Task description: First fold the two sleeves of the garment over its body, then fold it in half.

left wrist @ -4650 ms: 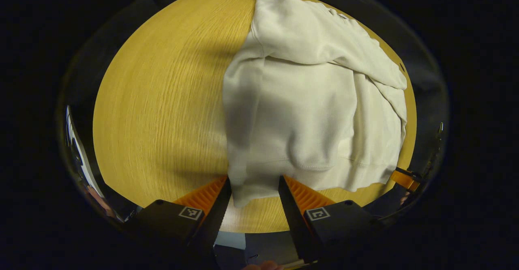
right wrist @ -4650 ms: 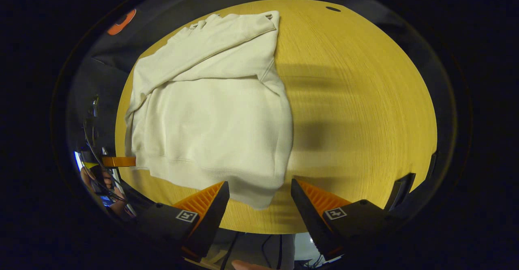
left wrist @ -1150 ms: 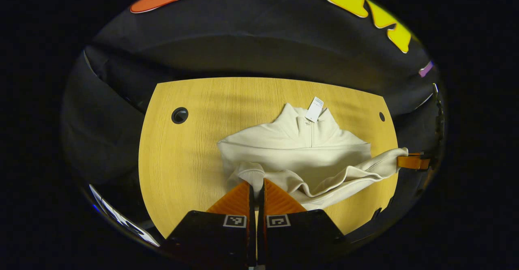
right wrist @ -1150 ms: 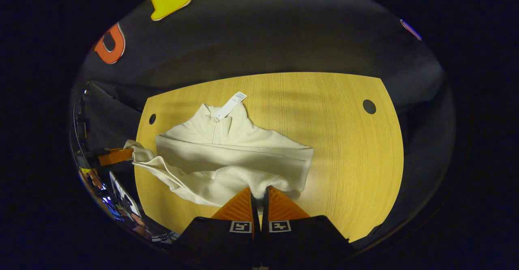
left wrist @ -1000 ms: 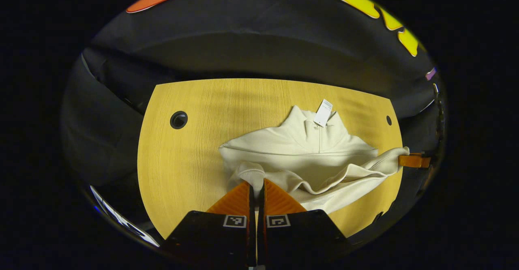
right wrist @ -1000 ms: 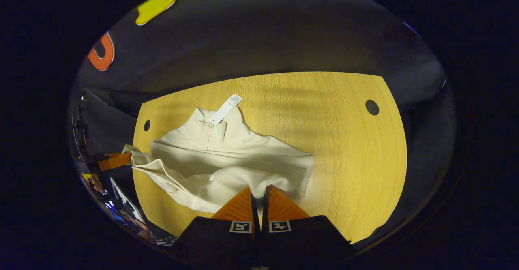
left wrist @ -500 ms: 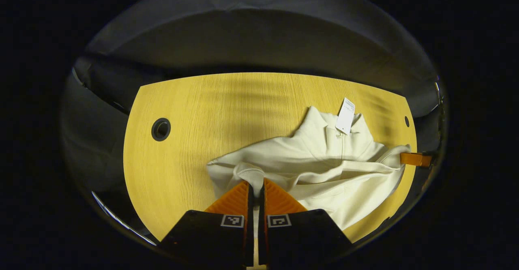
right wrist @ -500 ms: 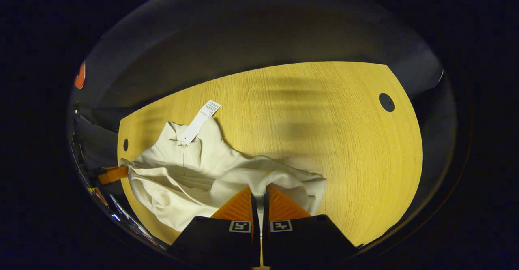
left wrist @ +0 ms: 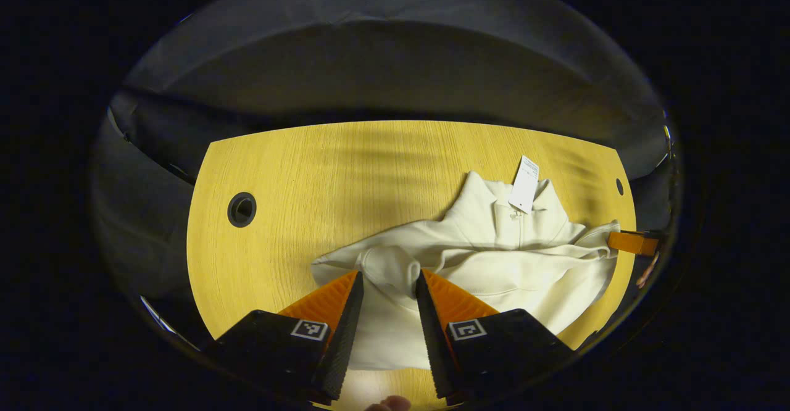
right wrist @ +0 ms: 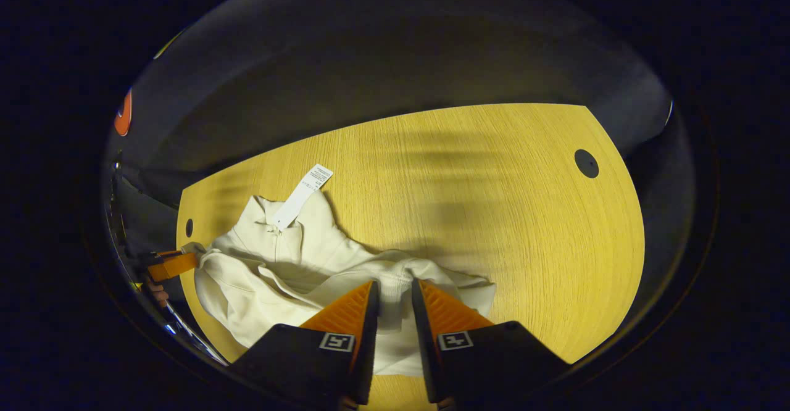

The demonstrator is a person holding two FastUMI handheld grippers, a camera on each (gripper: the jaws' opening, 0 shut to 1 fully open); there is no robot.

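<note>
Hand-held gripper (left wrist: 387, 281) astride garment (left wrist: 494, 257).

left hand-held gripper (left wrist: 387, 284): fingers parted | right hand-held gripper (right wrist: 395, 294): fingers parted

My table (left wrist: 296, 170) is a yellow, wood-grained top with a round black cable hole (left wrist: 241, 208) at nine o'clock in my left gripper view, another (right wrist: 586, 163) at two o'clock in my right. Black cloth walls (left wrist: 382, 71) behind, dimly lit.
</note>
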